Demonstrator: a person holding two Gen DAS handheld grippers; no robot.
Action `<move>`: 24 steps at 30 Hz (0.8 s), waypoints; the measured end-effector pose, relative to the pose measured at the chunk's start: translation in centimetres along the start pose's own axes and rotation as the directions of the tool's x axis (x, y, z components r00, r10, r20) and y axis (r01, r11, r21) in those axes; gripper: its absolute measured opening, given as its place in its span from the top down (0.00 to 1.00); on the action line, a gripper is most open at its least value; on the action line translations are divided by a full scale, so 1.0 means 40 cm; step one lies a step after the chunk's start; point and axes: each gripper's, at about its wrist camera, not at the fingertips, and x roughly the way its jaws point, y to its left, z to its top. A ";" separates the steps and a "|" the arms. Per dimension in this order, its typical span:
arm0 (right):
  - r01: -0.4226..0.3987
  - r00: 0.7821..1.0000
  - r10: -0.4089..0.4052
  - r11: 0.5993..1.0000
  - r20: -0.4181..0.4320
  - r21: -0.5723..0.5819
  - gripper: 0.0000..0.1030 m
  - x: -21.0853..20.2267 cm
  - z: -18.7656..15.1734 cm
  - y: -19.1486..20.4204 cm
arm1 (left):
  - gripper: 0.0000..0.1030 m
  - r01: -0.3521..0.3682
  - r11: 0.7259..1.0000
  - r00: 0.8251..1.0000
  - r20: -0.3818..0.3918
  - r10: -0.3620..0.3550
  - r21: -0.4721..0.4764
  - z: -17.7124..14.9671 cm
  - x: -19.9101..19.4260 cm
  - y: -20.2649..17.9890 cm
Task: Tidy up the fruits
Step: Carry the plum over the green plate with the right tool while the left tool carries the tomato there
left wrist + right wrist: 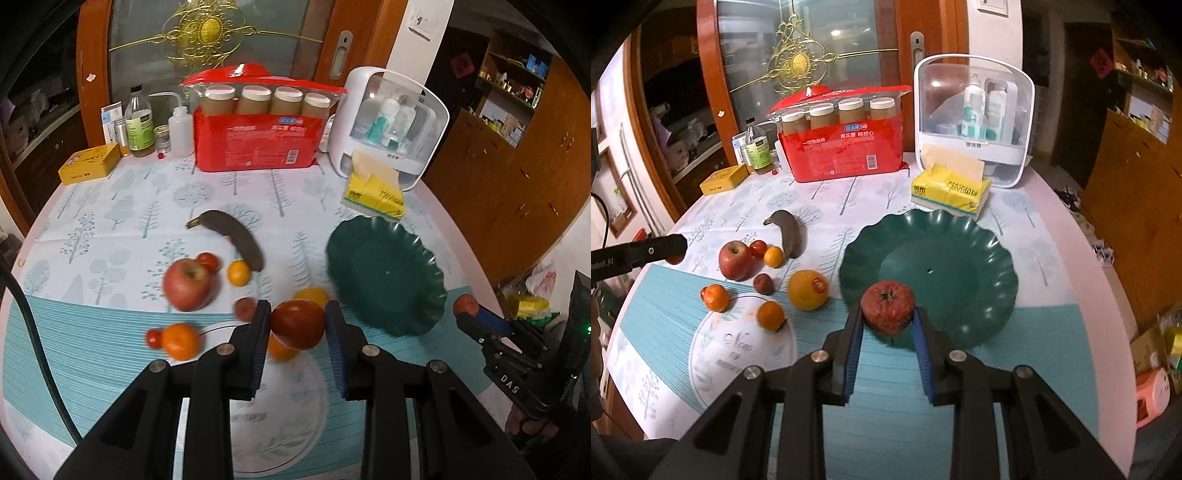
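My left gripper [297, 325] is shut on a dark red tomato [297, 324], held above the table left of the green scalloped plate [388, 273]. My right gripper [888, 314] is shut on a wrinkled red fruit [887, 307], held over the near rim of the green plate [960, 266]. The plate holds nothing. On the cloth to its left lie a blackened banana [788, 232], a red apple [735, 260], a large yellow-orange citrus [808, 290], several small oranges and small red fruits. The right gripper's tip with its fruit [467, 304] shows at the right of the left wrist view.
At the back of the table stand a red package of cups [846, 147], a white cosmetics organizer [975, 118], a yellow tissue pack [951, 190], bottles [757, 147] and a yellow tin [724, 179]. A glazed wooden door stands behind. The table edge curves away at the right.
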 end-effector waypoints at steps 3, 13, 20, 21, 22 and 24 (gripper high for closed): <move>-0.012 1.000 0.012 1.000 -0.006 -0.020 0.73 0.011 0.013 -0.042 | 0.73 0.001 1.000 1.000 0.001 -0.001 -0.008 0.007 0.032 -0.057; -0.076 0.995 0.073 0.996 -0.068 -0.046 0.73 0.071 0.002 -0.158 | 0.73 0.008 1.000 0.999 -0.052 -0.008 -0.009 0.005 0.158 -0.207; -0.134 0.984 0.128 0.990 -0.121 -0.041 0.73 0.121 -0.020 -0.211 | 0.73 0.019 1.000 0.993 -0.114 -0.019 -0.007 -0.010 0.256 -0.289; -0.142 0.982 0.136 0.989 -0.127 -0.040 0.73 0.129 -0.023 -0.217 | 0.73 0.020 1.000 0.992 -0.122 -0.021 -0.005 -0.014 0.268 -0.296; -0.148 0.981 0.142 0.988 -0.133 -0.039 0.73 0.135 -0.025 -0.221 | 0.73 0.021 1.000 0.991 -0.132 -0.021 -0.004 -0.018 0.283 -0.306; -0.162 0.976 0.155 0.986 -0.150 -0.035 0.73 0.152 -0.032 -0.234 | 0.73 0.019 1.000 0.988 -0.153 -0.020 -0.002 -0.026 0.310 -0.322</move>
